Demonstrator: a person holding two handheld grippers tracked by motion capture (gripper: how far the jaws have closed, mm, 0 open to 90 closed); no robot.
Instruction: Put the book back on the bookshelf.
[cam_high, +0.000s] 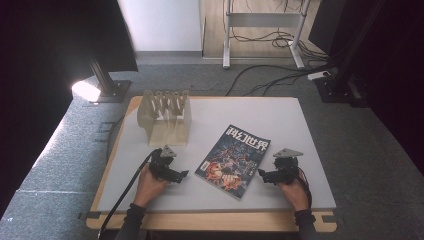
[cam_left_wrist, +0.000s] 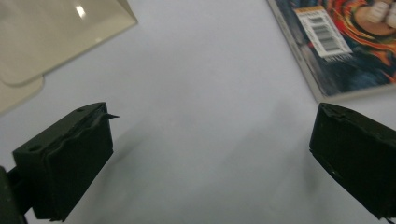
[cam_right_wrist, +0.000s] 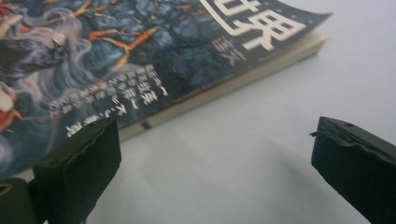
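A magazine (cam_high: 233, 160) with a dark, colourful cover lies flat on the white table top (cam_high: 250, 115), between my two grippers. My left gripper (cam_high: 181, 175) rests low on the table just left of it, jaws wide apart and nothing between them. Its own camera looks past them at bare table, with the magazine's barcode corner (cam_left_wrist: 324, 39) at the upper right. My right gripper (cam_high: 264, 175) sits just right of the magazine, open and empty. In the right gripper view the magazine's page edge (cam_right_wrist: 224, 88) runs just beyond the left fingertip (cam_right_wrist: 91, 151).
A beige slotted rack (cam_high: 165, 117) stands at the table's back left; its base (cam_left_wrist: 51, 37) is in the left gripper view. Bare table lies to the right and front. Stands, cables and a metal frame are on the floor beyond.
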